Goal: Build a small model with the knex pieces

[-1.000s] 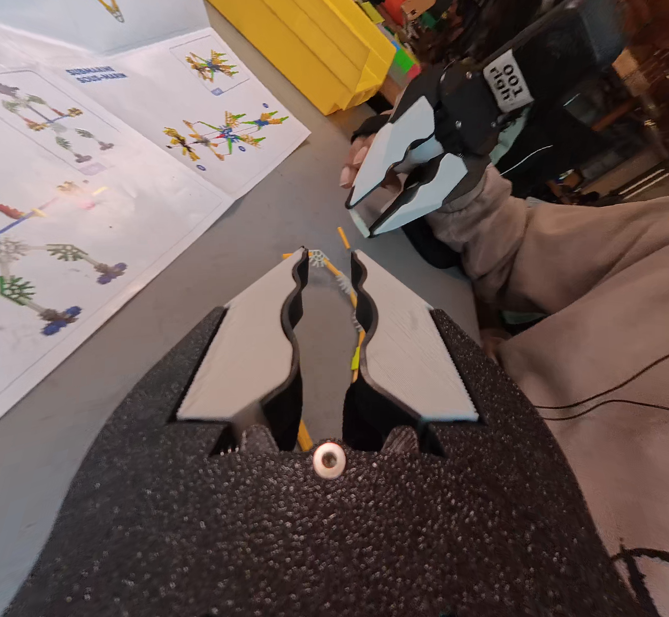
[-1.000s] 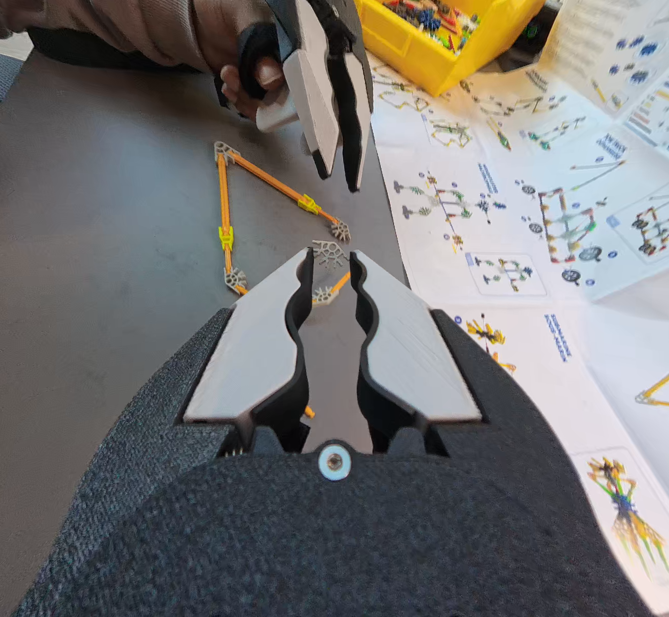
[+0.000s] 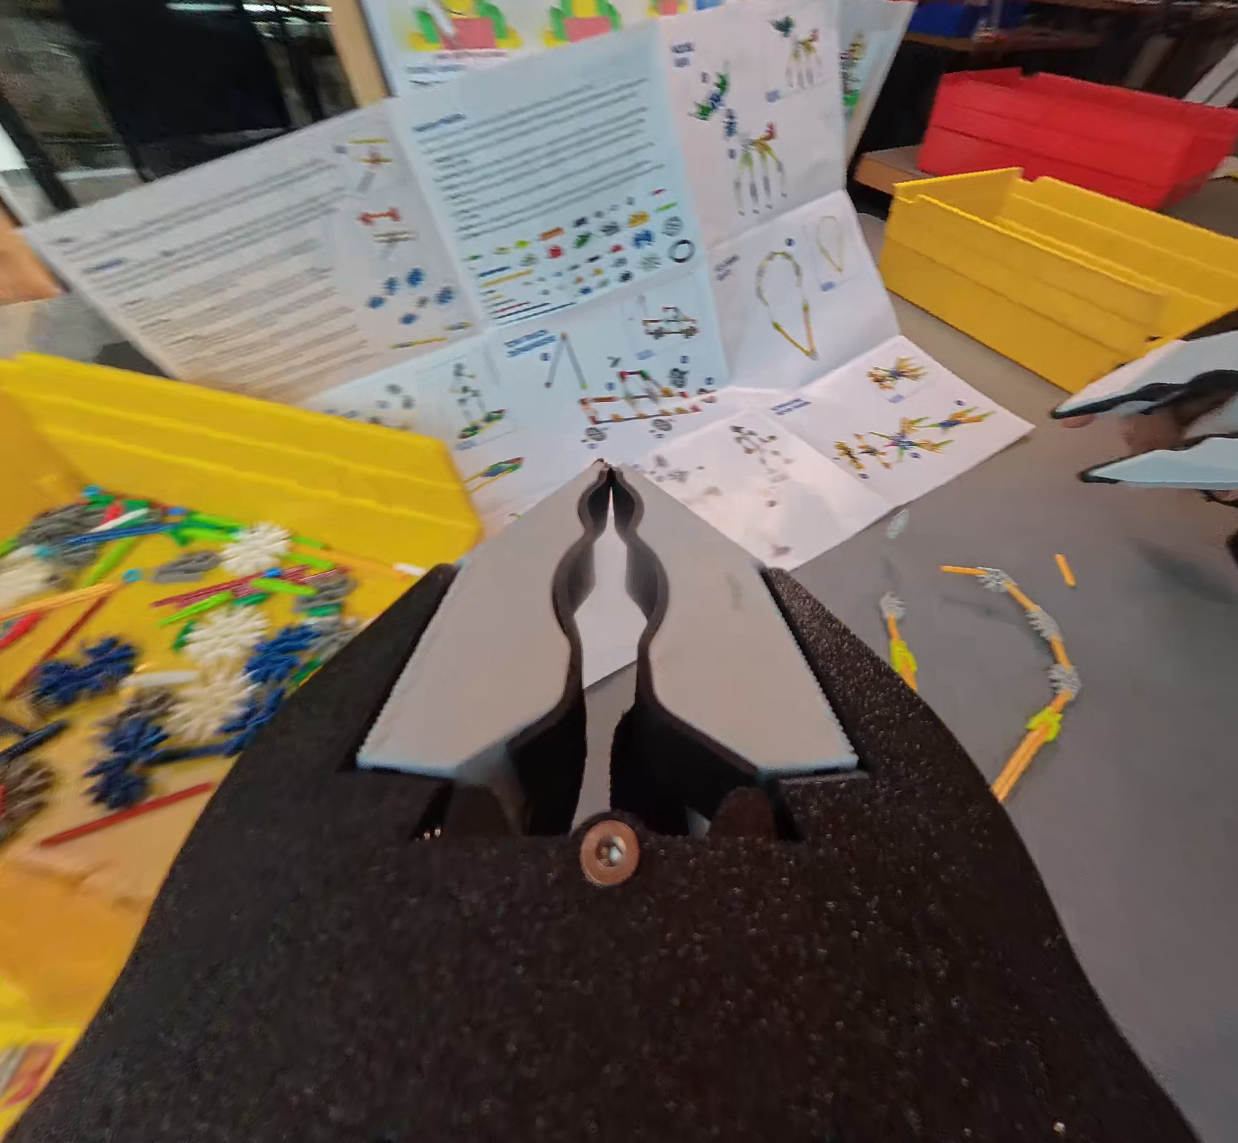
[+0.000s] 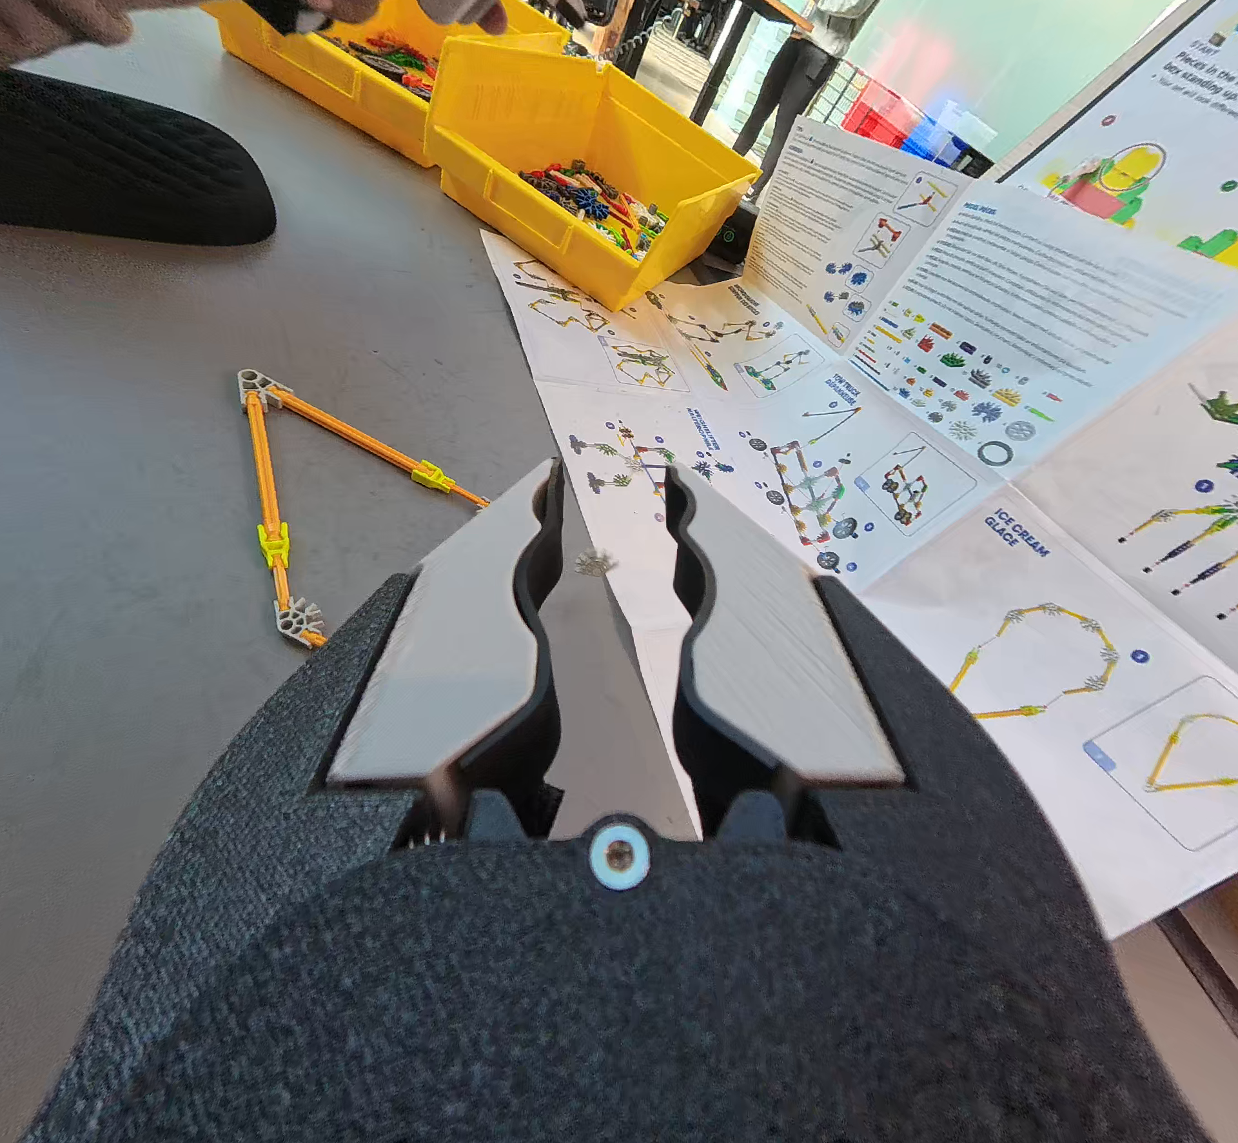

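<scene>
Left wrist view: yellow bin (image 3: 268,441) holds construction-toy pieces (image 3: 201,642) (rods, connectors).

Left wrist view is smearing: instruction sheet (image 3: 549,186) print unreadable, loose parts in the yellow bin (image 3: 221,441) blurring together. Right gripper (image 3: 1165,427) is running off the edge. Orange rod chain (image 4: 348,441) is disappearing under the near finger.

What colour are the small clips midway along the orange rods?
Bright yellow-green clips on the orange rods, clearest in the right wrist view.
</scene>
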{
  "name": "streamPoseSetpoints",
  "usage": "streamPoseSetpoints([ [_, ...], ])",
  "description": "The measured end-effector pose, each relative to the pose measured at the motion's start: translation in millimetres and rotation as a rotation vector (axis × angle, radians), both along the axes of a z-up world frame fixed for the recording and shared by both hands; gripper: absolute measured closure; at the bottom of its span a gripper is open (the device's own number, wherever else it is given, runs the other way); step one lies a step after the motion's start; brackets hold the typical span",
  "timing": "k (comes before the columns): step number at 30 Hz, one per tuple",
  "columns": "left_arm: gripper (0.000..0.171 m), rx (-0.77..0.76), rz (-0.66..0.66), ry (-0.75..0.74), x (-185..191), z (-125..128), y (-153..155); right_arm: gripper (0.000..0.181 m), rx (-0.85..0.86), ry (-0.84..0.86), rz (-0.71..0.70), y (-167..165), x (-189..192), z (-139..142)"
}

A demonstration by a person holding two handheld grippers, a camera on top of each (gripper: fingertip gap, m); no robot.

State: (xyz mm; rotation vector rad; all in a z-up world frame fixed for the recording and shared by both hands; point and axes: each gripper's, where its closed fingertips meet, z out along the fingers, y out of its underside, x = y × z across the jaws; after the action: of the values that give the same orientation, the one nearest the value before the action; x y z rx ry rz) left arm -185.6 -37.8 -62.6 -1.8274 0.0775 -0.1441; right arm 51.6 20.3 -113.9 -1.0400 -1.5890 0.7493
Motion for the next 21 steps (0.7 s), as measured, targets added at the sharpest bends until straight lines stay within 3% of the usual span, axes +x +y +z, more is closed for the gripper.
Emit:
streamPoseSetpoints([
  [5,0.171,-0.112,0.394,0.085,-137,9,-83,0.153,0.017,-0.003,-0.038,7,3,3],
  [10,0.171,-0.447,0.632,0.116,-242,-38,-160,0.154,-0.003,-0.008,-0.043,8,2,1],
  [16,0.171,-0.639,0.633,0.089,-273,-79,-187,0.157,-0.104,-0.003,-0.048,15,2,-6],
  [21,0.171,-0.68,0.652,0.079,-290,-86,-187,0.157,-0.249,0.027,-0.055,26,4,-7],
])
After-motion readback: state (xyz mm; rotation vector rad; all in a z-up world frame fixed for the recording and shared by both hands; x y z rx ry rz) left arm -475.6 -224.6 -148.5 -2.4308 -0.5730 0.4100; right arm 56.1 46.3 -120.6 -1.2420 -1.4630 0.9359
